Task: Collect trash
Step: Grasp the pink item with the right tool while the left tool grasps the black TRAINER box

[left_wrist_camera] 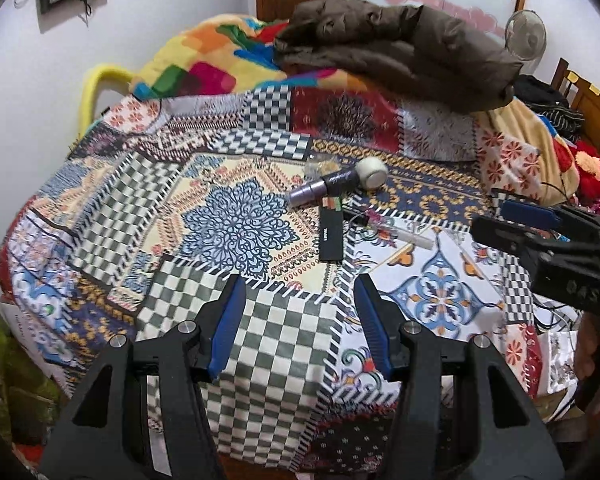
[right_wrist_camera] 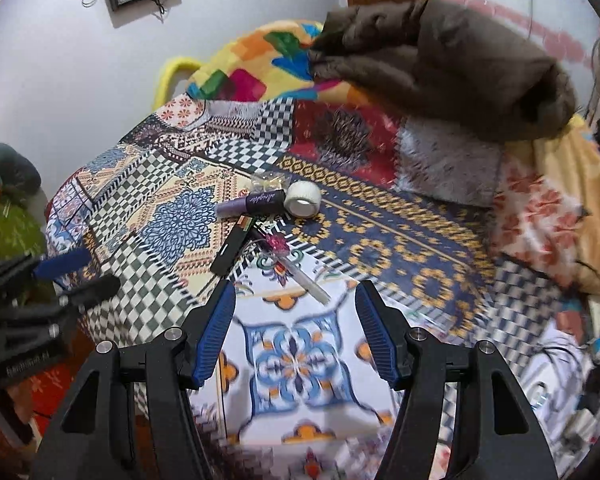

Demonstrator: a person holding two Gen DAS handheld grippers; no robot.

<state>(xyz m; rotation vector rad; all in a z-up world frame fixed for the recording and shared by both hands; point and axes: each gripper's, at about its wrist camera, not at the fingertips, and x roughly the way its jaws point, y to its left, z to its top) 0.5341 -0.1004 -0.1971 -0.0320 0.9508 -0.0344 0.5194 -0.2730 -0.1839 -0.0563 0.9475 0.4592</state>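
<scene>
Small items lie in a cluster on the patterned bedspread: a purple tube, a white tape roll, a flat black box, a crumpled clear wrapper and a clear stick with a pink bit. My left gripper hangs open above the checkered patch, short of the black box. The right gripper is open too, with nothing between its fingers, just short of the clear stick. From the right wrist I also see the tube, the tape roll and the black box.
A brown coat and a bright blanket lie at the far end of the bed. A fan stands by the wall. Clothes and a red plush toy crowd the right side. A green bag sits beside the bed on the left.
</scene>
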